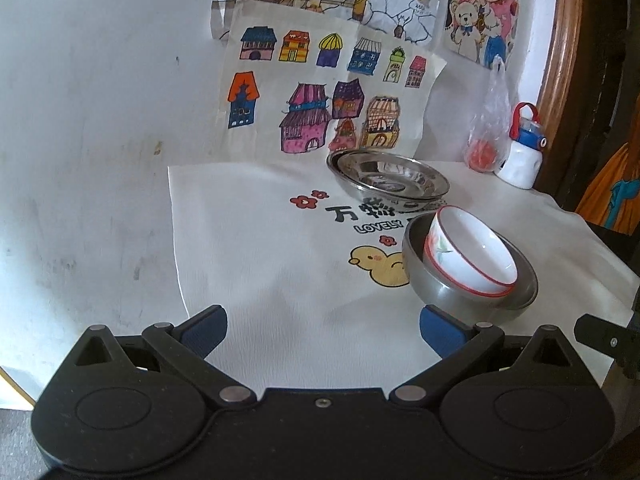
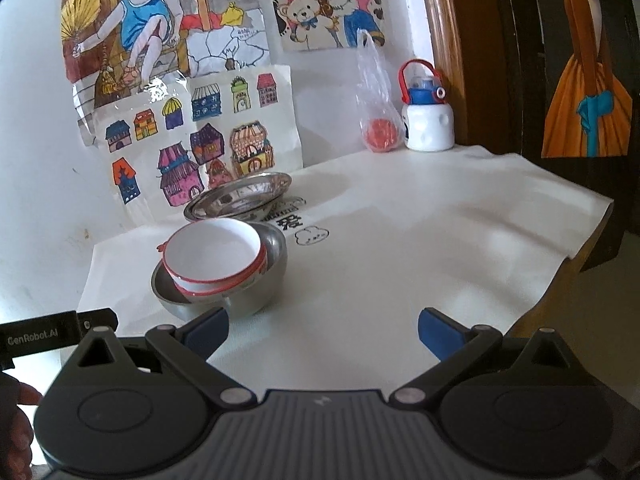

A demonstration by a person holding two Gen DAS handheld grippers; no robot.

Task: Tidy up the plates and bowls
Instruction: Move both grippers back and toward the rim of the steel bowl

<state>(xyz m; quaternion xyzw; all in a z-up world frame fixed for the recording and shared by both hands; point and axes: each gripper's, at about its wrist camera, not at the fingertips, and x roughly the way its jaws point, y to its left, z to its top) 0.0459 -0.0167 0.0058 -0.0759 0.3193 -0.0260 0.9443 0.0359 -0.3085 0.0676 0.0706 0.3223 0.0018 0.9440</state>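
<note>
A white bowl with a red rim (image 1: 472,256) sits tilted inside a steel bowl (image 1: 444,292) on the white cloth. Behind it lie stacked steel plates (image 1: 388,178). My left gripper (image 1: 322,330) is open and empty, its right fingertip just in front of the steel bowl. In the right wrist view the white bowl (image 2: 212,254) rests in the steel bowl (image 2: 256,292), with the steel plates (image 2: 240,200) behind. My right gripper (image 2: 322,330) is open and empty, its left fingertip close to the steel bowl.
A white bottle with a red handle (image 2: 426,120) and a plastic bag holding something red (image 2: 378,120) stand at the back by the wall. Children's drawings (image 2: 192,136) hang on the wall. The cloth's edge (image 2: 592,232) drops off at the right.
</note>
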